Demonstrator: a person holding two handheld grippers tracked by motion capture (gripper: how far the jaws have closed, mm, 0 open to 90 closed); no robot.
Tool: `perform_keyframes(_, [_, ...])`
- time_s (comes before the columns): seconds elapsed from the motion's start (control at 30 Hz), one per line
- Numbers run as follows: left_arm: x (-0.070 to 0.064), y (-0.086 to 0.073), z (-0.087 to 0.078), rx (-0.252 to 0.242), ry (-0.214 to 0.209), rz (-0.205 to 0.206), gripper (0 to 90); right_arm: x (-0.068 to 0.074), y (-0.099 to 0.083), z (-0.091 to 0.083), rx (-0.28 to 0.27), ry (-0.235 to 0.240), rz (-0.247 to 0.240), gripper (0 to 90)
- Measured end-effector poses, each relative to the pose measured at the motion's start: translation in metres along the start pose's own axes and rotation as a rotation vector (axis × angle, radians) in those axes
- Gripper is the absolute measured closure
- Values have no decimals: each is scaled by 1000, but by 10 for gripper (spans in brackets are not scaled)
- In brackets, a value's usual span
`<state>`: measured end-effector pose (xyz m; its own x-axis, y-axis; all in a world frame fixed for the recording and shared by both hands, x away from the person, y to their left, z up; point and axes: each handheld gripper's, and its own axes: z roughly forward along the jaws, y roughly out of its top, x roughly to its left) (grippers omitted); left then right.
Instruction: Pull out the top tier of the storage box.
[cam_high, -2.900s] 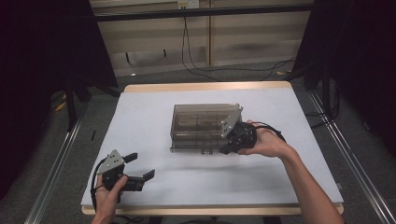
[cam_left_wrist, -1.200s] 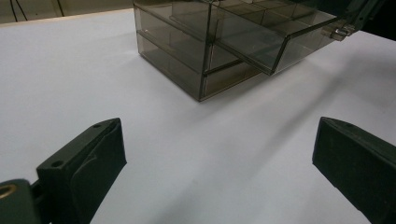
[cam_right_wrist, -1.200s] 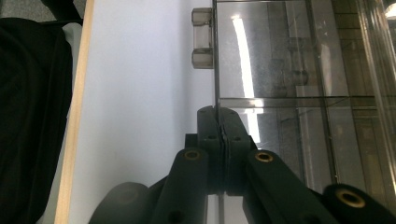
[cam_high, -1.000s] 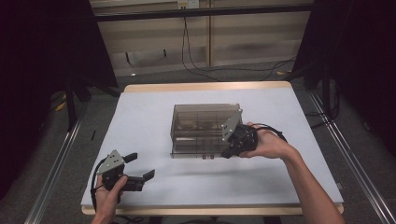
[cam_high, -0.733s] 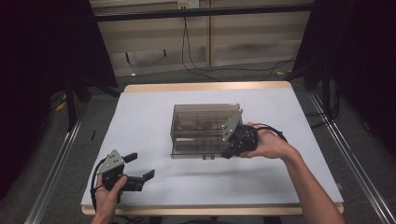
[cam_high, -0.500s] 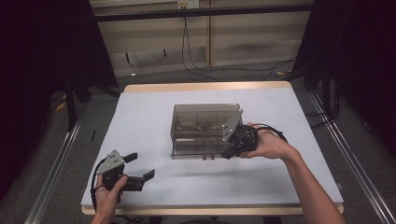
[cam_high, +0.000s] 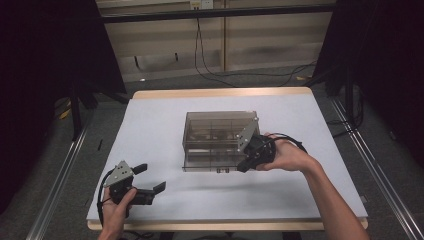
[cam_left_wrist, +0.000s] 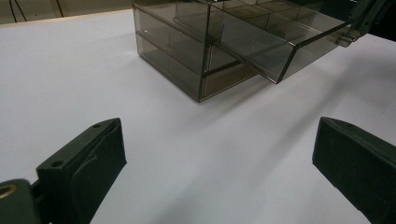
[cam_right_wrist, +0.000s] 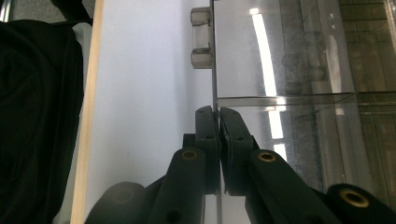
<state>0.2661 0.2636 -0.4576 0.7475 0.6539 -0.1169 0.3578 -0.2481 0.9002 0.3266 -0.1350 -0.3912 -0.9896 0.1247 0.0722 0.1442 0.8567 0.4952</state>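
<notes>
Here the right gripper (cam_right_wrist: 217, 116) fingers pinch the drawer front (cam_right_wrist: 280, 60); left gripper (cam_high: 145, 181) fingers spread.

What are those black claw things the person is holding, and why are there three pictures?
They are hand-held grippers, like big pinchers. One picture looks down from above the white table. The other two come from little cameras riding on each gripper. On the table stands a smoky see-through plastic drawer box. The right gripper has its two jaws pinched shut on the thin front wall of a drawer, which sticks partly out of the box. The left gripper rests near the table's front edge, jaws wide open, holding nothing.
</notes>
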Motion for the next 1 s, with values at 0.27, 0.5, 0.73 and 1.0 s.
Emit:
perform_keyframes(0.27, [0,0,0,1,2,3,26,1,0,0,1,13,21,867])
perform_keyframes(0.5, [0,0,0,5,9,4,26,2,0,1,2,22,31,864])
perform_keyframes(0.73, [0,0,1,1,-3,3,26,3,1,2,6,27,25,862])
perform_keyframes(1.0, [0,1,2,3,2,-2,26,4,0,2,6,29,29,859])
